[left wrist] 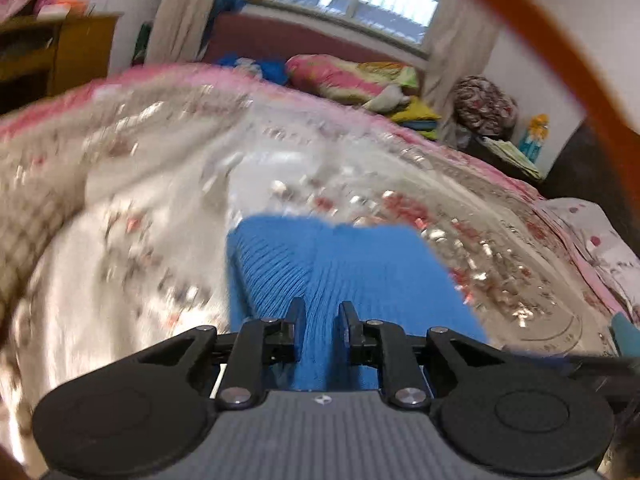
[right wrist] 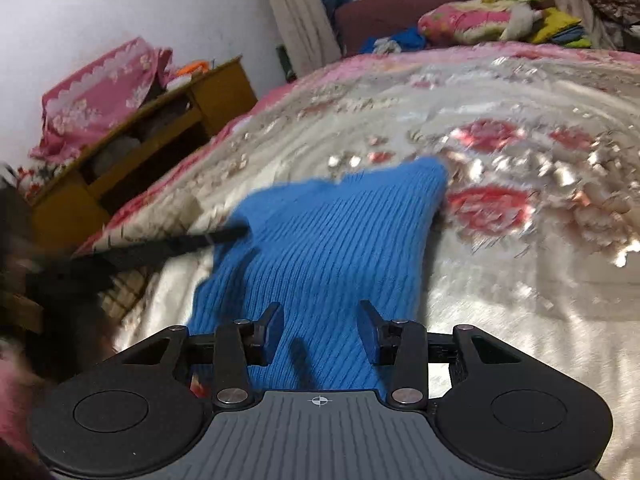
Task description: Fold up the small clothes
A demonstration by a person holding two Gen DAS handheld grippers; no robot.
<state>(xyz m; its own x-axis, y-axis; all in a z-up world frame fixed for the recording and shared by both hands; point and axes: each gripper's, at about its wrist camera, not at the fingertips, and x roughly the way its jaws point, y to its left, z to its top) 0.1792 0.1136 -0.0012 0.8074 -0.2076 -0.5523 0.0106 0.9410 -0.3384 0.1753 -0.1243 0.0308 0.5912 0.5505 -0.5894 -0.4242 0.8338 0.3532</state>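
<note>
1. Between the black fingers of the left gripper (left wrist: 320,310), at six o'clock, blue ribbed knit fills a narrow gap; whether the pads pinch it I cannot tell.
2. The right gripper (right wrist: 320,314) stands with its jaws spread wide over the same blue knit garment (right wrist: 332,232), nothing clamped.
3. That garment lies on the floral bedspread (right wrist: 520,280), stretching toward twelve o'clock.
4. Farther off, at ten o'clock, a wooden cabinet (right wrist: 132,152) stands beside the bed; pillows (right wrist: 464,22) lie piled near one o'clock.

Open floral bedspread (right wrist: 520,280) surrounds the blue knit (right wrist: 328,248); pillows (right wrist: 472,20) crowd its far edge.
</note>
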